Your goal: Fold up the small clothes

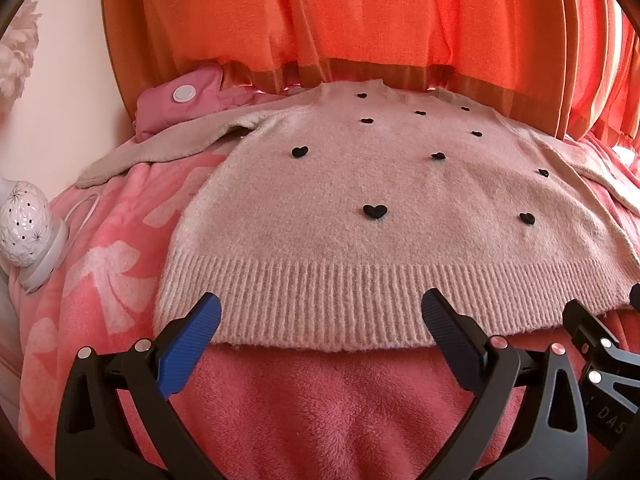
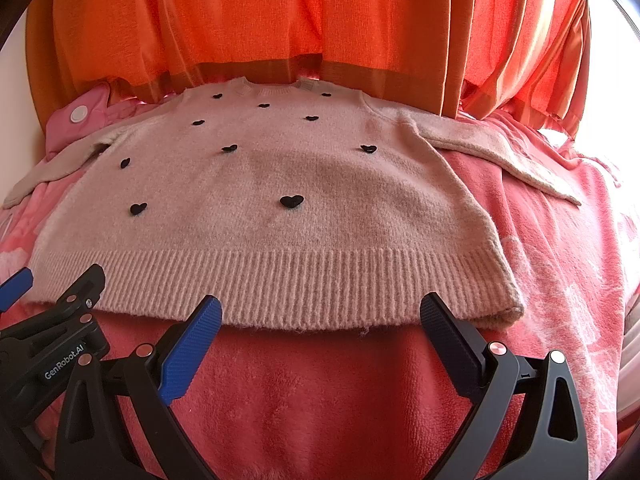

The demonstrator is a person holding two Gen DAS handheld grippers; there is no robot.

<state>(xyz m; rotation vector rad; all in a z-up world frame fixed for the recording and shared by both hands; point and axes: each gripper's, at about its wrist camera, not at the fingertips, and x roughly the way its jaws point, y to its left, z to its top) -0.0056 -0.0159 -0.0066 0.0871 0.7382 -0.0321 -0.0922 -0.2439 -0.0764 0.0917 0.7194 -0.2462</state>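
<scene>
Left hand-held gripper (image 1: 320, 312) spread wide, holding nothing, tips over the ribbed hem of the sweater (image 1: 360, 208). Right hand-held gripper (image 2: 320, 312) likewise spread and empty, just beside the left one, at the same hem. Ahead, sweater lying flat on a pink blanket (image 2: 320, 392), sleeves out to both sides, black hearts (image 1: 375, 210) dotted across. Beyond the far-left sleeve, a pink garment (image 1: 180, 100) with a white snap. Far left, a white lamp (image 1: 28, 232). Behind everything, orange curtain (image 1: 320, 12).
</scene>
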